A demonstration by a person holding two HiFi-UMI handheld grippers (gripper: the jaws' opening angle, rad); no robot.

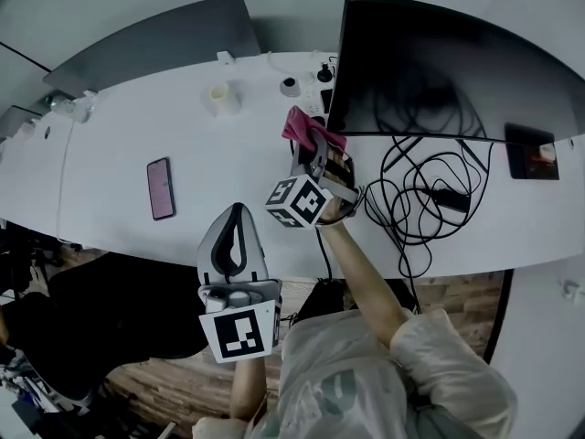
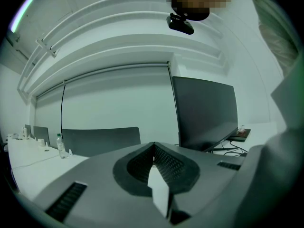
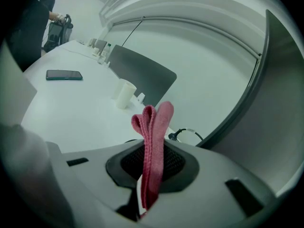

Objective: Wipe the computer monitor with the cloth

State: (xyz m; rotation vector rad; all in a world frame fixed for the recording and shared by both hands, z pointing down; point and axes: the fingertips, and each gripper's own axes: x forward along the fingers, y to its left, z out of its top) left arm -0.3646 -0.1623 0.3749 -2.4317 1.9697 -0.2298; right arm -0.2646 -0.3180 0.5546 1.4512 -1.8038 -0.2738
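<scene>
The dark computer monitor [image 1: 448, 67] stands at the back right of the white desk [image 1: 137, 135]. My right gripper [image 1: 311, 146] is shut on a folded pink cloth [image 1: 303, 126], held just left of the monitor's lower left corner. In the right gripper view the pink cloth [image 3: 153, 141] sticks up between the closed jaws, with the monitor's edge [image 3: 266, 80] close on the right. My left gripper [image 1: 236, 231] hangs low near the desk's front edge, shut and empty. The left gripper view shows its tip [image 2: 153, 145] closed, and the monitor [image 2: 205, 113] beyond.
A tangle of black cables [image 1: 425, 186] lies under the monitor. A phone [image 1: 161, 188] lies flat on the left of the desk. A small white cup [image 1: 220, 96] and small items sit at the back. A dark device [image 1: 532, 158] rests at the right.
</scene>
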